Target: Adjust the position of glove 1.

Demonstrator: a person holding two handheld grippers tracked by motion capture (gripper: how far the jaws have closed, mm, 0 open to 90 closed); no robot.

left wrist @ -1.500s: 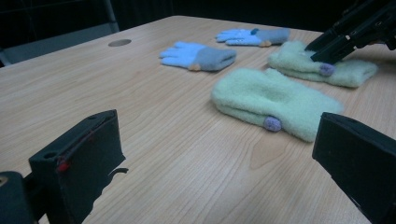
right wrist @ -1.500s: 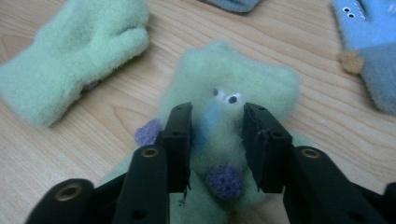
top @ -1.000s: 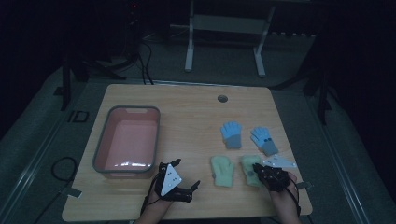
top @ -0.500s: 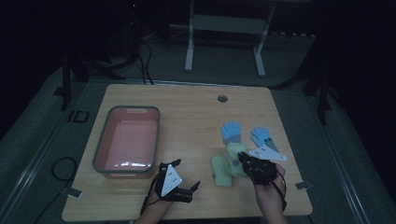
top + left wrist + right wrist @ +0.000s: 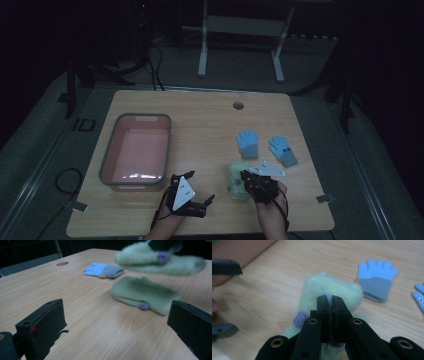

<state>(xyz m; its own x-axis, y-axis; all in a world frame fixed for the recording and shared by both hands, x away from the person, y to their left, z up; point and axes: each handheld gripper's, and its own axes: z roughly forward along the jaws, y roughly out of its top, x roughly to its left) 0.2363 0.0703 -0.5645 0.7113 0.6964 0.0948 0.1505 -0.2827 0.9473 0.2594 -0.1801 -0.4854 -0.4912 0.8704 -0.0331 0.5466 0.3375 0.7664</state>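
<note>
Since a second ago my right gripper [image 5: 246, 176] has travelled left from the table's right edge, carrying one green mitten [image 5: 160, 257] with it, and it now hangs just above the second green mitten [image 5: 143, 295].

In the right gripper view the two black jaws are pressed together with the fuzzy green fabric [image 5: 332, 288] pinched between them, a small purple pompom [image 5: 299, 317] showing beside them. The left gripper view shows the held mitten lifted off the wood, blurred, directly over its partner, which lies flat near the table's front edge.

My left gripper [image 5: 209, 200] rests low on the table to the left of the mittens, jaws wide apart and empty.

Beyond the mittens lie two blue gloves [image 5: 247, 143] [image 5: 282, 150], side by side and apart from the green pair. A pink tub [image 5: 135, 152] with a grey rim sits well to the left, and it looks empty.

I judge that I am pairing the green mittens, stacking one on the other. Next I should lower the held mitten squarely onto its partner and part the jaws.
</note>
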